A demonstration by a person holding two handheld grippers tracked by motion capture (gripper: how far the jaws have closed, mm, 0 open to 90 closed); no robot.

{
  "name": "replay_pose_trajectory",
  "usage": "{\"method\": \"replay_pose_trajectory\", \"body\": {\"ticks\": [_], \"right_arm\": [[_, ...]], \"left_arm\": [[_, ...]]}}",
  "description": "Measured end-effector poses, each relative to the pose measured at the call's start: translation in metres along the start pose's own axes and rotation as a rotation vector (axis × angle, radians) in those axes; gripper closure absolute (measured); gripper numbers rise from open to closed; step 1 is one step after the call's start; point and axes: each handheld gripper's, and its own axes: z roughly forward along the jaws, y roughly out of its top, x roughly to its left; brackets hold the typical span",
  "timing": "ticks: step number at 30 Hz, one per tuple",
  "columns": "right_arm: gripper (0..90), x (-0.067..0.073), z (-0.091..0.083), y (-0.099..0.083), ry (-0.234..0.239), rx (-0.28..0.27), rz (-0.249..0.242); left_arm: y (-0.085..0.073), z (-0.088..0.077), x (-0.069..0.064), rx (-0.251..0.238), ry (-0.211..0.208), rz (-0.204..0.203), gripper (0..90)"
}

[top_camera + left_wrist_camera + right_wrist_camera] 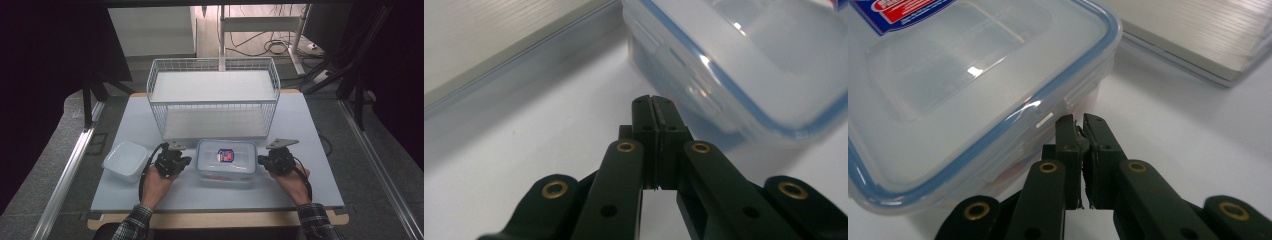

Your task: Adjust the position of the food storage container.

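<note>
You have the lidded container (226, 159) lying with its long axis across the table, just in front of the wire rack (214, 98). Your left gripper (183, 162) sits at its left short end, your right gripper (262, 160) at its right, both about equally near, both clenched on nothing and tips aimed at the side latches.

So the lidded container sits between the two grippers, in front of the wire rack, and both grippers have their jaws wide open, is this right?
Not quite. The left gripper and the right gripper have their jaws shut, as each gripper view shows. The lidded container does sit between them, in front of the wire rack.
</note>
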Motion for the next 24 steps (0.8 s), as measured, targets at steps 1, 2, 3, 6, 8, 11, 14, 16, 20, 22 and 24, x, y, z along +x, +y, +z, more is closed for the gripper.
{"method": "replay_pose_trajectory", "body": {"ticks": [1, 2, 3, 6, 8, 11, 14, 16, 20, 22, 24], "right_arm": [[85.6, 0.002, 0.000, 0.000, 0.008, 0.001, -0.008], [85.8, 0.006, 0.001, 0.001, 0.013, 0.002, -0.013], [86.0, 0.010, 0.002, 0.002, 0.010, 0.001, -0.028], [86.8, 0.018, 0.002, 0.003, -0.002, 0.010, -0.065], [87.2, 0.022, 0.002, 0.002, 0.013, 0.009, -0.073], [87.6, 0.026, 0.001, 0.002, 0.001, 0.018, -0.096], [88.5, 0.028, -0.002, 0.000, 0.004, 0.024, -0.100], [89.0, 0.030, -0.005, -0.002, -0.004, 0.026, -0.105], [89.3, 0.032, -0.008, -0.005, -0.003, 0.033, -0.099], [89.2, 0.033, -0.010, -0.006, 0.006, 0.035, -0.088], [87.6, 0.033, -0.012, -0.007, 0.022, 0.046, -0.088]], "left_arm": [[-0.001, 0.001, -0.001, 0.013, 0.010, 0.006, 89.1], [-0.002, 0.002, -0.002, 0.031, 0.022, 0.019, 89.6], [-0.003, 0.001, -0.001, 0.036, 0.022, 0.020, 89.9], [-0.008, -0.004, 0.001, 0.040, -0.004, -0.001, 90.0], [-0.012, -0.008, -0.001, 0.045, -0.006, 0.000, 90.0], [-0.017, -0.012, -0.007, 0.042, -0.008, 0.005, 90.0], [-0.019, -0.013, -0.012, 0.044, -0.008, 0.011, 90.0], [-0.019, -0.014, -0.015, 0.044, -0.011, 0.014, 90.0], [-0.021, -0.014, -0.017, 0.043, -0.017, 0.015, 90.0], [-0.021, -0.014, -0.016, 0.039, -0.026, 0.010, 90.0], [-0.021, -0.015, -0.014, 0.040, -0.037, 0.004, 89.3]]}}
